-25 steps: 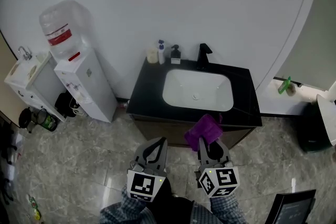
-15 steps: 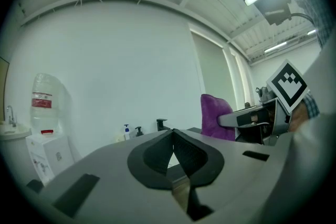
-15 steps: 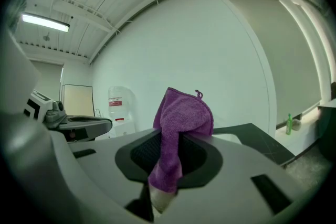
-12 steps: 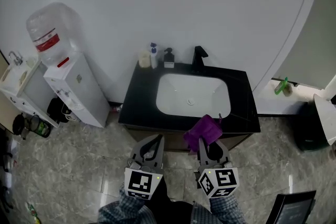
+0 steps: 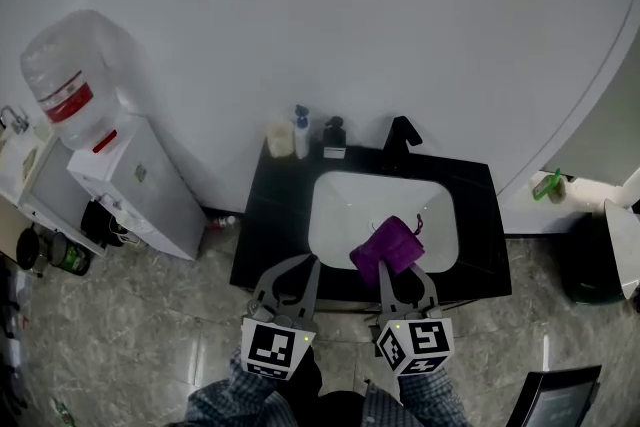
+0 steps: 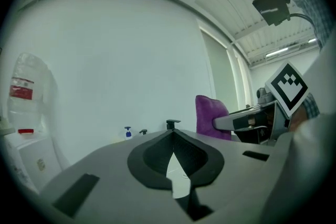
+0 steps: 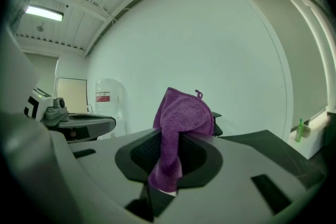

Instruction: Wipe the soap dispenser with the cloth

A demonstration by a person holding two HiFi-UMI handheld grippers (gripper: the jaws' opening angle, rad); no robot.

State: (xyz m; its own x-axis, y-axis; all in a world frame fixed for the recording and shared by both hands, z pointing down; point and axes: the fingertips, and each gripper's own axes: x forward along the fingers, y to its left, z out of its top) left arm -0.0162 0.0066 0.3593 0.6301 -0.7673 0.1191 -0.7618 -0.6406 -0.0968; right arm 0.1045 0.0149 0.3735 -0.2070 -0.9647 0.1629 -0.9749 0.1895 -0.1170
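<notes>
Left gripper [image 5: 296,263]: held low and forward, jaws closed tip to tip, nothing between them. Right gripper [image 5: 402,267]: level alongside, just to its right, jaws clamped on a purple cloth [image 5: 388,245] that bunches above the tips. Both marker cubes face upward. Checked sleeves [image 5: 222,405] show behind the grippers.

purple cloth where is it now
Head view, lower centre: the purple terry cloth is clamped in the jaws of the right gripper, over the white sink basin.

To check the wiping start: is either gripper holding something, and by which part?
The right gripper is shut on the purple fuzzy cloth, pinching near its lower end; the rest bunches above. The left gripper, jaws together, holds nothing.
</notes>
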